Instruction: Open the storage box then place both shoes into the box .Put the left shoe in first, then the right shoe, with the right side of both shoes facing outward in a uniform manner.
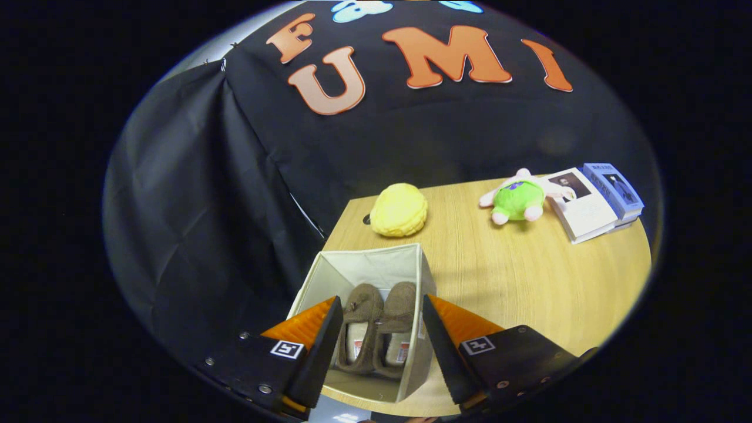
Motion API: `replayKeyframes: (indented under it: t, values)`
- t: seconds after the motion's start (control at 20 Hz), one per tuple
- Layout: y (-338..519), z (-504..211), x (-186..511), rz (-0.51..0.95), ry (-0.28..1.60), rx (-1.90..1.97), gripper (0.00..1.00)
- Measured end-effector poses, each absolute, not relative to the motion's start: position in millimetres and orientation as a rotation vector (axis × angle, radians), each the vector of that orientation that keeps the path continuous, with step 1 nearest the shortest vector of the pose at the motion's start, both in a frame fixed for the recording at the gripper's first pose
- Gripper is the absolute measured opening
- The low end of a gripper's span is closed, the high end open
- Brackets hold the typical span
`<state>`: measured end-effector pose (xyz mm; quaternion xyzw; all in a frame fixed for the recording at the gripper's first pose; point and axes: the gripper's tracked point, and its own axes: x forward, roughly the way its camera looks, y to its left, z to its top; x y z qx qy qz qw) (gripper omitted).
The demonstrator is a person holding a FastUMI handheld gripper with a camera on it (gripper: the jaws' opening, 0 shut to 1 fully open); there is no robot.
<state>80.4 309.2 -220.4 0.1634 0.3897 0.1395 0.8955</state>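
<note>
An open white fabric storage box [376,261] stands on the wooden table near its left corner. Two brown fuzzy shoes lie side by side inside it, toes pointing away: the left one [359,326] and the right one [395,326]. My gripper [382,311] hovers above the box and looks down into it. Its orange and black fingers stand wide apart, one over each side wall of the box, with nothing held between them. The shoes show in the gap between the fingers, well below them.
Beyond the box sit a yellow plush ball [399,210], a green and pink plush toy [518,200] and a stack of books [596,202] at the far right. Bare wooden table [529,276] lies to the right of the box. The table's left edge runs close beside the box.
</note>
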Motion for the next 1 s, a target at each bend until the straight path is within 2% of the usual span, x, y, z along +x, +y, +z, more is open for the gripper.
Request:
replayKeyframes:
  t: [0.35,1.0]
  values:
    - [224,-161,65,0.273,0.541,0.252,0.96]
    - [70,-75,10,0.154,0.041,0.103,0.98]
